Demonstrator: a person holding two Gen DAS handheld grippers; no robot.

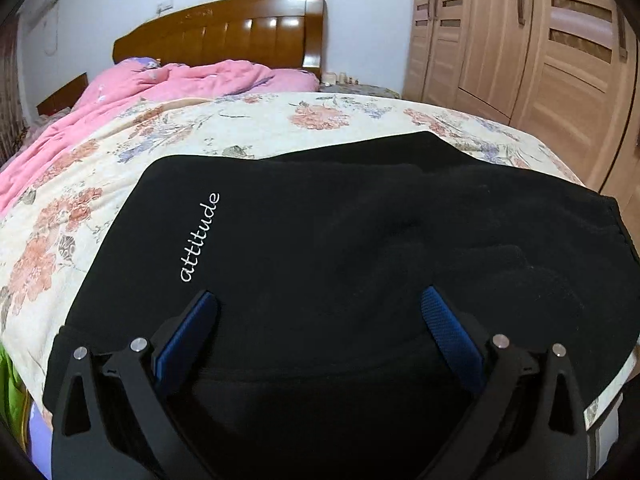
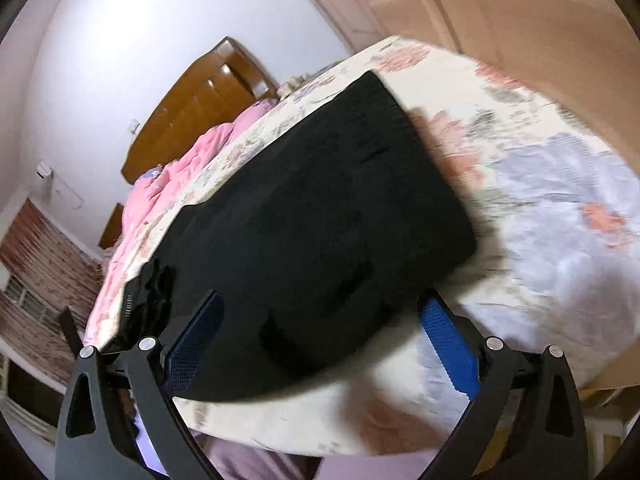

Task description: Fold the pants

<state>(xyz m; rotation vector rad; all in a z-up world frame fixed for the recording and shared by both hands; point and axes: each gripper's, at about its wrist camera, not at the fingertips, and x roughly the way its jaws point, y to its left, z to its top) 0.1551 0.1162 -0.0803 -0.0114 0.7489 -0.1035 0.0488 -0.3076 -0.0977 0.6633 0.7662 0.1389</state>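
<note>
Hovering low over the black pants (image 1: 340, 240), the left gripper (image 1: 320, 312) has its blue-padded fingers (image 1: 188, 340) spread wide, gripping nothing. The right gripper (image 2: 320, 312) is rolled sideways, also spread and empty, its pads straddling the fabric's near edge. The pants (image 2: 320, 216) lie folded into a slab on the floral bedsheet (image 1: 280, 120), "attitude" lettering (image 1: 200, 238) at ten o'clock. Their near edge is cut off behind the fingers; motion blur smears the right view. Farther off, a pink quilt (image 1: 160, 84) lies below the headboard (image 1: 224, 32) at eleven o'clock, a wardrobe (image 1: 520, 40) at one.
</note>
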